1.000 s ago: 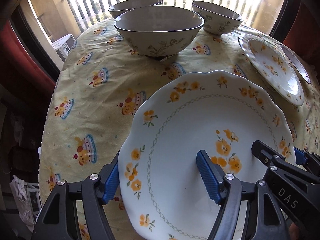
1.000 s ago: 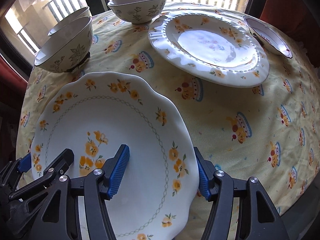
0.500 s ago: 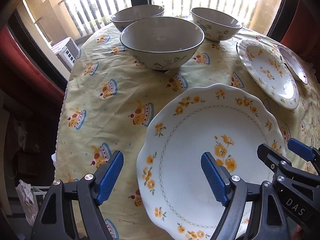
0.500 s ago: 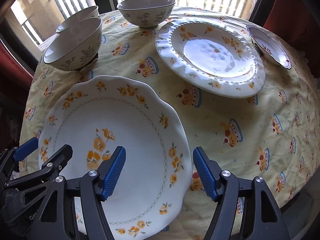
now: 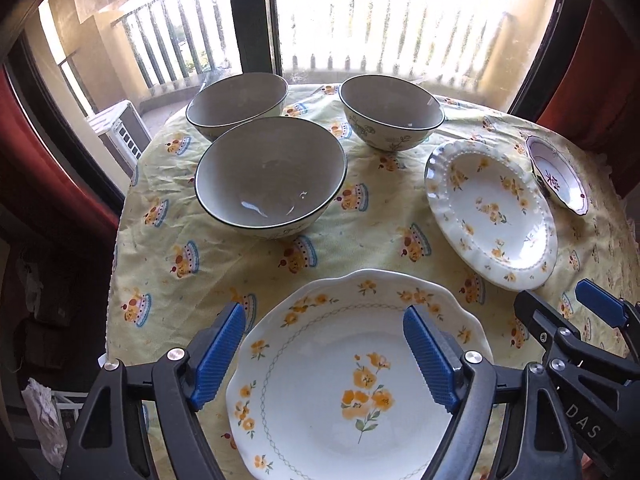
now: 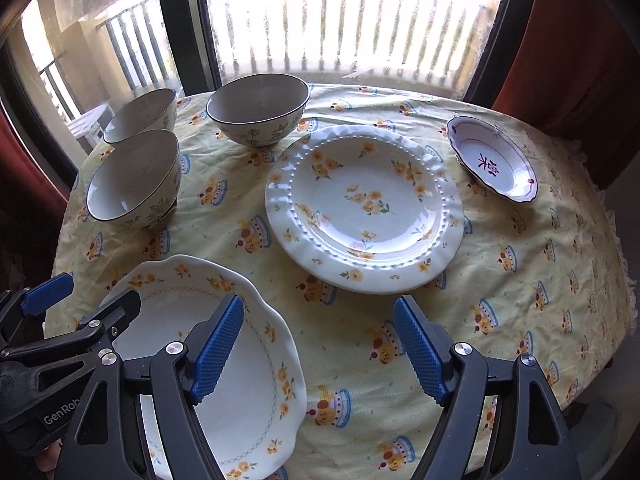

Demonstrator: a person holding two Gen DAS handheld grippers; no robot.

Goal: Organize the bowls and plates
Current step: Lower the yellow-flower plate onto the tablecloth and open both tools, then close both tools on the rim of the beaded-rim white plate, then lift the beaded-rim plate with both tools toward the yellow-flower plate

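A scalloped white plate with orange flowers (image 5: 340,400) lies flat on the table's near side. My left gripper (image 5: 324,320) hovers open above it, touching nothing. My right gripper (image 6: 320,308) hangs over that plate's (image 6: 256,360) right rim and the cloth; its jaws are opening with nothing between them. A beaded-rim flowered plate (image 6: 364,208) sits mid-table. A small purple-trimmed dish (image 6: 492,158) is at the far right. Three grey-lined bowls (image 5: 270,176) (image 5: 238,102) (image 5: 392,112) stand apart at the far left.
A yellow tablecloth with cake prints (image 6: 500,280) covers the round table. Behind the table is a window with a balcony railing, with red curtains at both sides. The cloth drops off at the table's left and right edges.
Both grippers straddled the scalloped plate's opposite rims. They have since widened and lifted up and back. The plate stays flat on the cloth.
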